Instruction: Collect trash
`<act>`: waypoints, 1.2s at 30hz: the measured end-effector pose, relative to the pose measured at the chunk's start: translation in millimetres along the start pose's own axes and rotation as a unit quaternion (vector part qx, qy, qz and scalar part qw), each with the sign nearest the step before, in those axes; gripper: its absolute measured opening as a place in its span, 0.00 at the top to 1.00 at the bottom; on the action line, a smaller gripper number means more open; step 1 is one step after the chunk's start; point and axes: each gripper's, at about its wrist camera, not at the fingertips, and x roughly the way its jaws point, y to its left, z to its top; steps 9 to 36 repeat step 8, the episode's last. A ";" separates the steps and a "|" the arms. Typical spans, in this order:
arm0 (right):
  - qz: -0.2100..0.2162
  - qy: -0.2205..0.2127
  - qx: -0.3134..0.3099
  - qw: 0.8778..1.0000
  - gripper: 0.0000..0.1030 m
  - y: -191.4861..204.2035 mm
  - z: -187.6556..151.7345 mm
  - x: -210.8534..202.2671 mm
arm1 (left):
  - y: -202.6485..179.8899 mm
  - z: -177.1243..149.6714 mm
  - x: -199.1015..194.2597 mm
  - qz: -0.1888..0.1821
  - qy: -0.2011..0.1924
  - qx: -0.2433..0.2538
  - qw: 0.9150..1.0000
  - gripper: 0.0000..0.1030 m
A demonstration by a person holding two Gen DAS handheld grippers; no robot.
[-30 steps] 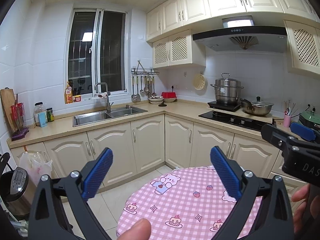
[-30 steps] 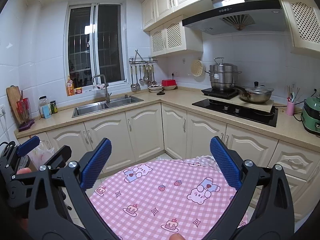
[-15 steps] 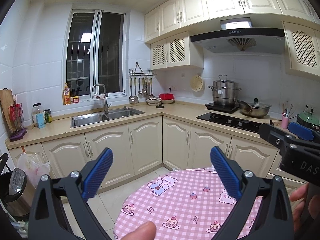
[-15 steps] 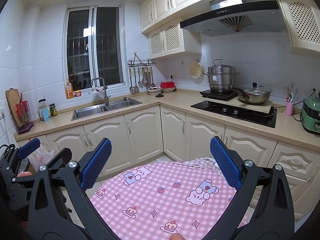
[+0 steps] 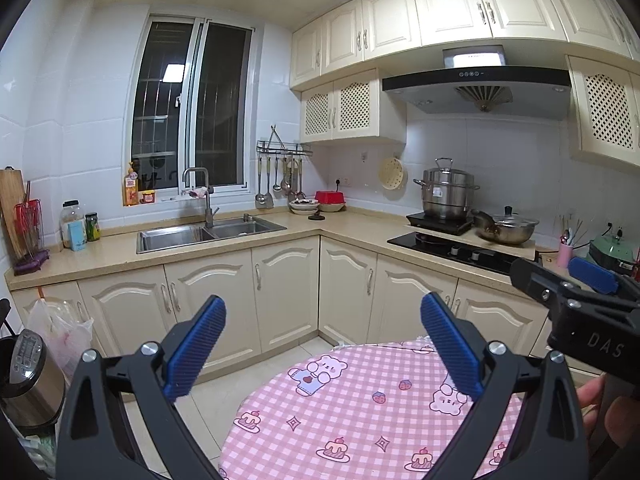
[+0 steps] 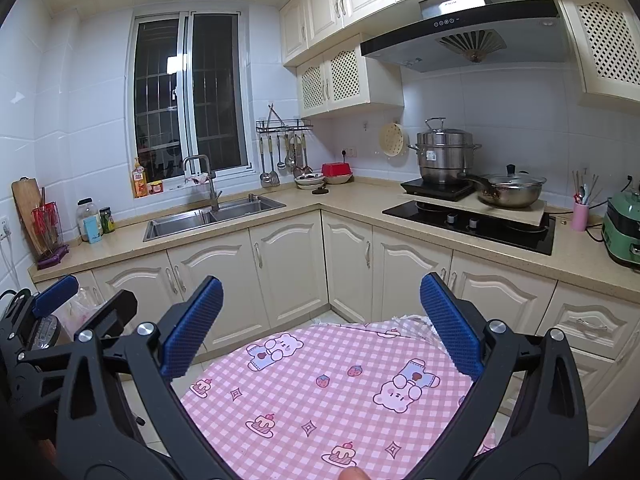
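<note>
My left gripper (image 5: 322, 344) is open and empty, held above a round table with a pink checked cloth (image 5: 360, 412). My right gripper (image 6: 320, 326) is also open and empty above the same cloth (image 6: 320, 392). The right gripper shows at the right edge of the left wrist view (image 5: 576, 284), and the left gripper at the left edge of the right wrist view (image 6: 76, 308). A white plastic bag (image 5: 60, 332) hangs on a cabinet at the far left. I see no loose trash on the cloth.
An L-shaped counter (image 5: 360, 232) runs along the back with a sink (image 5: 208, 234), a hob with pots (image 5: 460, 240) and a green cooker (image 6: 624, 228). A steel kettle-like appliance (image 5: 28, 380) stands low at the left. Tiled floor (image 5: 208, 400) lies between table and cabinets.
Both views have drifted slightly; the kitchen sits a little lower and the tablecloth shifts a bit in frame. Both grippers stay open and empty.
</note>
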 end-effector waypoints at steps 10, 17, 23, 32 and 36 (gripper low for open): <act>0.003 0.002 0.003 1.000 0.06 -0.8 -0.2 0.5 | -2.1 0.1 3.9 0.017 0.002 0.005 1.000 0.07; 0.003 0.002 0.003 1.000 0.06 -0.8 -0.2 0.5 | -2.1 0.1 3.9 0.017 0.002 0.005 1.000 0.07; 0.003 0.002 0.003 1.000 0.06 -0.8 -0.2 0.5 | -2.1 0.1 3.9 0.017 0.002 0.005 1.000 0.07; 0.003 0.002 0.003 1.000 0.06 -0.8 -0.2 0.5 | -2.1 0.1 3.9 0.017 0.002 0.005 1.000 0.07; 0.003 0.002 0.003 1.000 0.06 -0.8 -0.2 0.5 | -2.1 0.1 3.9 0.017 0.002 0.005 1.000 0.07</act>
